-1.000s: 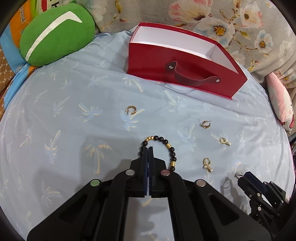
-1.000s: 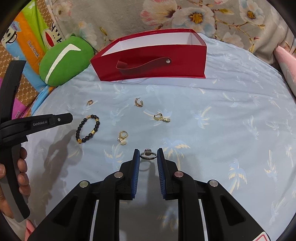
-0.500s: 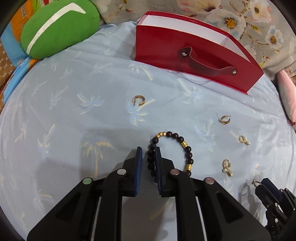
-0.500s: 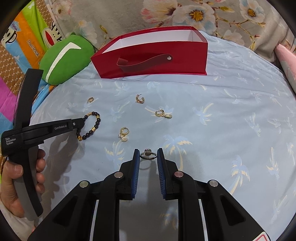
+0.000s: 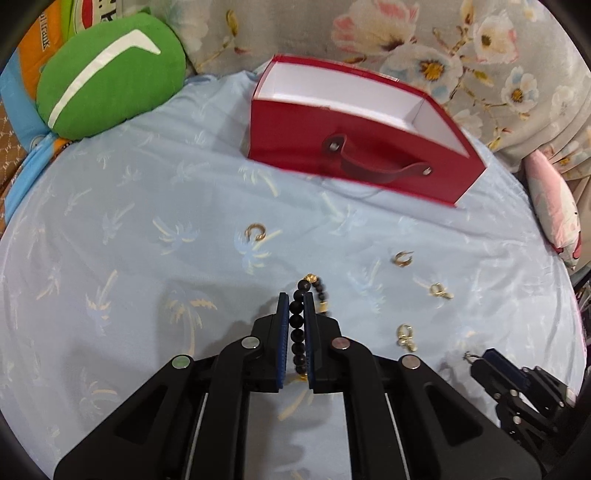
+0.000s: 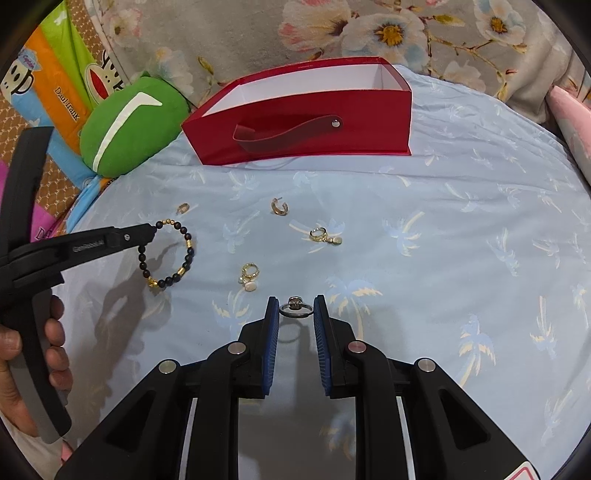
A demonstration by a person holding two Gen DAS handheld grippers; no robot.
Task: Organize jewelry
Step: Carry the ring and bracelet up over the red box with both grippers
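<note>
Your left gripper (image 5: 296, 306) has its blue pads closed on the beaded bracelet (image 5: 300, 328): a run of dark beads sits pinched between them, and the rest of the loop, with its gold beads, hangs off the tips (in the right wrist view the bracelet (image 6: 168, 254) dangles from that gripper (image 6: 149, 230) above its own shadow on the sheet). Your right gripper (image 6: 295, 308) holds a narrow gap, the silver ring (image 6: 295, 308) clamped flat between its two pads with the stone facing away from you.

Just beyond that ring, on the pale blue palm-print bedsheet (image 6: 461, 221), lie a gold earring with a pearl drop (image 6: 249, 277), a second pearl-drop earring (image 6: 325, 236) further out, a gold hoop earring (image 6: 279, 206) past that, and a small gold cuff (image 6: 183, 208) near the left gripper's tip. All four lie apart from one another.

At the far side of the sheet stands the red box (image 6: 303, 136), open on top with a white lining and a strap handle on its front wall. To its left rests a green cushion (image 6: 129, 129), and a floral fabric (image 6: 369, 33) hangs behind.
</note>
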